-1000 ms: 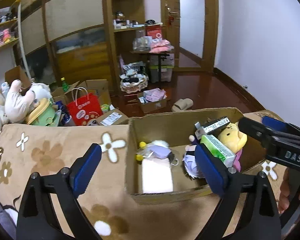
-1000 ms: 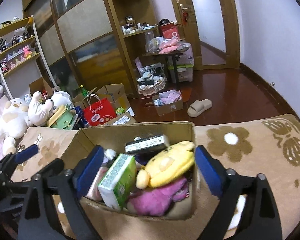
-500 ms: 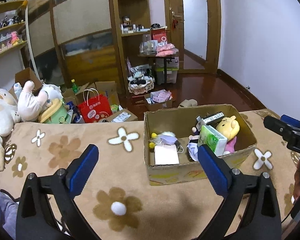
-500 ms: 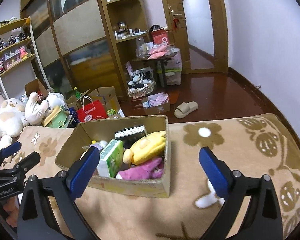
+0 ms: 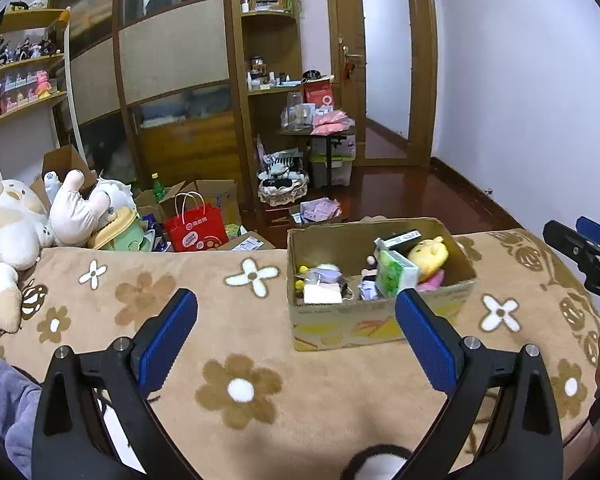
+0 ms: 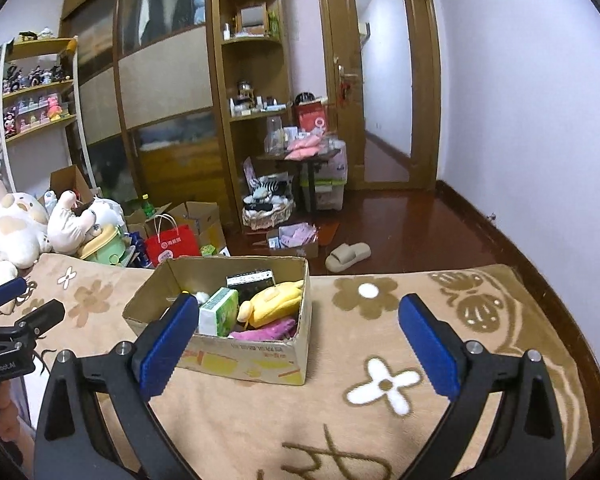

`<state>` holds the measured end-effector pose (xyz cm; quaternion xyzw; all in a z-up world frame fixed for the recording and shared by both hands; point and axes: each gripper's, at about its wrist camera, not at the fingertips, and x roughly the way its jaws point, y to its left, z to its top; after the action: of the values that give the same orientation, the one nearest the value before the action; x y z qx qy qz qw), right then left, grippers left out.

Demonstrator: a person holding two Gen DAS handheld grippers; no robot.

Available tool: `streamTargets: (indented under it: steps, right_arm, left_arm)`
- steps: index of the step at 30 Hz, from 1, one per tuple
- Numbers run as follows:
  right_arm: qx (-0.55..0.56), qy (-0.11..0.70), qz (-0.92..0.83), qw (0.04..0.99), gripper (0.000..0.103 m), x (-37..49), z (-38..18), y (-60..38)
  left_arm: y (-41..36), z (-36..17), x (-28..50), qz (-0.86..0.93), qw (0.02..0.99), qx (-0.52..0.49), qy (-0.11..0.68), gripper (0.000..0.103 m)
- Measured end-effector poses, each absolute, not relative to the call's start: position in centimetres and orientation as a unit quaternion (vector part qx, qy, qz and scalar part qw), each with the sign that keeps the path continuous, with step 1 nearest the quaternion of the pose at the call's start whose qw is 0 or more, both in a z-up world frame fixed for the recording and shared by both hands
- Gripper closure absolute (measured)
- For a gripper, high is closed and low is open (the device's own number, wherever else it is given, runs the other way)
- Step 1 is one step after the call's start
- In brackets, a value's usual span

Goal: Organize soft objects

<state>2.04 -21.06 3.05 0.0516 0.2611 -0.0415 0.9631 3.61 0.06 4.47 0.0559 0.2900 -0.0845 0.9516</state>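
Observation:
A cardboard box [image 5: 364, 322] sits on a tan flowered blanket [image 5: 148, 300]; it also shows in the right wrist view [image 6: 252, 362]. Inside lie a yellow bear plush [image 5: 428, 255], a green tissue pack [image 5: 396, 274], a pink soft item [image 6: 266, 330], a purple plush [image 5: 326, 272] and a white pad [image 5: 322, 294]. My left gripper [image 5: 296, 336] is open and empty, held back above the blanket in front of the box. My right gripper [image 6: 298, 342] is open and empty, to the right of the box.
Large white plush toys [image 5: 16, 220] lie at the blanket's left end. Beyond the far edge, the floor holds a red paper bag [image 5: 196, 232], cardboard boxes, a basket [image 5: 284, 190] and a slipper [image 6: 348, 256]. Wooden shelves and a door stand behind.
Both grippers have drawn back and up from the box, which now looks smaller and farther. Both stay open and empty. The box contents have not moved.

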Motion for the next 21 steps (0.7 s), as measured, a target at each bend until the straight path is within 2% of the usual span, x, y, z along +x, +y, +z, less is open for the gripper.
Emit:
streamTargets:
  steps: [10,21]
  right_arm:
    - [0.032,0.242,-0.044,0.969,0.000,-1.5,4.0,-20.0]
    - [0.034,0.211,-0.054,0.976,0.000,-3.8,3.0,-19.8]
  left_arm:
    - [-0.1,5.0,0.0,-0.083,0.958,0.070,0.266,0.005]
    - [-0.1,4.1,-0.6,-0.089,0.962,0.071,0.249,0.005]
